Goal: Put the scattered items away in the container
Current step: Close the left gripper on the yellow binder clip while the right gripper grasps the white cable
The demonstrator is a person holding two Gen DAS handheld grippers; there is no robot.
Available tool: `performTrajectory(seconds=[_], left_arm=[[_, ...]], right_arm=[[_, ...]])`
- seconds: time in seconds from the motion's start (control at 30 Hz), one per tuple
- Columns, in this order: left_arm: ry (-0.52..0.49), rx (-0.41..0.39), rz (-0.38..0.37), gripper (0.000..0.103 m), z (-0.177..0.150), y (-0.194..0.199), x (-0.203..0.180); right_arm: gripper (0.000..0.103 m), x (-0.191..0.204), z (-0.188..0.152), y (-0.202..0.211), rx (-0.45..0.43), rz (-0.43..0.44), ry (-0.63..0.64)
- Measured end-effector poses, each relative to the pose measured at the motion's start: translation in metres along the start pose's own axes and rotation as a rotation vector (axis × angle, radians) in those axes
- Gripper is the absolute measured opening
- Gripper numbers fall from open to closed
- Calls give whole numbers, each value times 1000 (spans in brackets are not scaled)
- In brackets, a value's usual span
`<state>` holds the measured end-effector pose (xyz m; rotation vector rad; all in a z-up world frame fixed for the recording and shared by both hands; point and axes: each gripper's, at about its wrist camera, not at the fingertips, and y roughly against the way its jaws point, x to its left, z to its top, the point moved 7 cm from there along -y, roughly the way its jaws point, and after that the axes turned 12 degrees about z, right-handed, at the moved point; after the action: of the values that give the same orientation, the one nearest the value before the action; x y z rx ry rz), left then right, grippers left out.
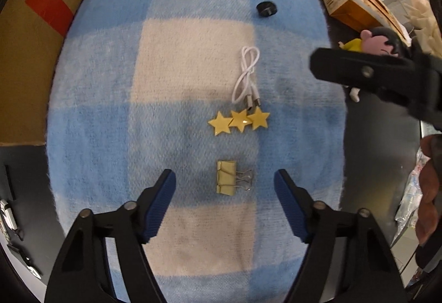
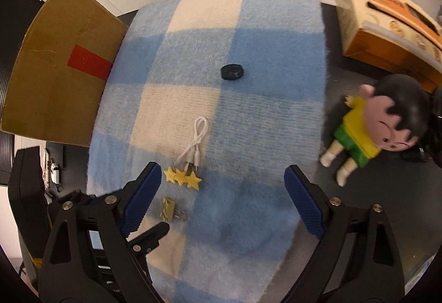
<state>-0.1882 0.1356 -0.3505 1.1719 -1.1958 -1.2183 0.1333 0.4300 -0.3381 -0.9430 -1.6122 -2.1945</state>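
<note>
Jaws spread, left gripper (image 1: pixel 224 192) hangs over the binder clip (image 1: pixel 227 177).

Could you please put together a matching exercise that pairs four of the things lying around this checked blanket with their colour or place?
Things:
1. binder clip
2. charging cable
3. round cap
4. cartoon doll

Descriptions:
A. black, farthest up the blanket
B. white, looped, just beyond the three stars
C. off the blanket, on the dark table
D. yellow, between the open fingers of the left claw

Pairs: 1-D, 2-B, 3-A, 4-C
</note>
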Motion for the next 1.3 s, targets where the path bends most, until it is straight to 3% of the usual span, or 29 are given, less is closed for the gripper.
performTrajectory(seconds=[0.07, 0.13, 0.3, 0.4, 0.6, 0.67, 0.73, 0.93, 1.3], left_arm=[[4, 23, -9, 64, -3, -7, 1], [3, 44, -11, 37, -5, -14, 1], [4, 68, -30, 34, -9, -21, 0], [7, 87, -42, 26, -11, -25, 0], [26, 105, -69, 22, -15, -30, 7], [30, 104, -73, 15, -14, -29, 10], [32, 104, -74, 13, -13, -28, 12], [43, 103, -95, 11, -13, -24, 20], [37, 53, -96, 4, -9, 6, 35]], right_arm=[[84, 2, 0, -10, 15, 9, 3], [75, 5, 0, -20, 31, 18, 7], [58, 12, -1, -43, 66, 39, 17], [48, 13, 0, -51, 71, 42, 21], [42, 12, 1, -69, 88, 45, 20], [34, 12, 1, -72, 91, 43, 18], [17, 12, 2, -77, 97, 43, 14], [14, 12, 6, -82, 95, 57, -4], [14, 11, 5, -52, 49, 52, -39]])
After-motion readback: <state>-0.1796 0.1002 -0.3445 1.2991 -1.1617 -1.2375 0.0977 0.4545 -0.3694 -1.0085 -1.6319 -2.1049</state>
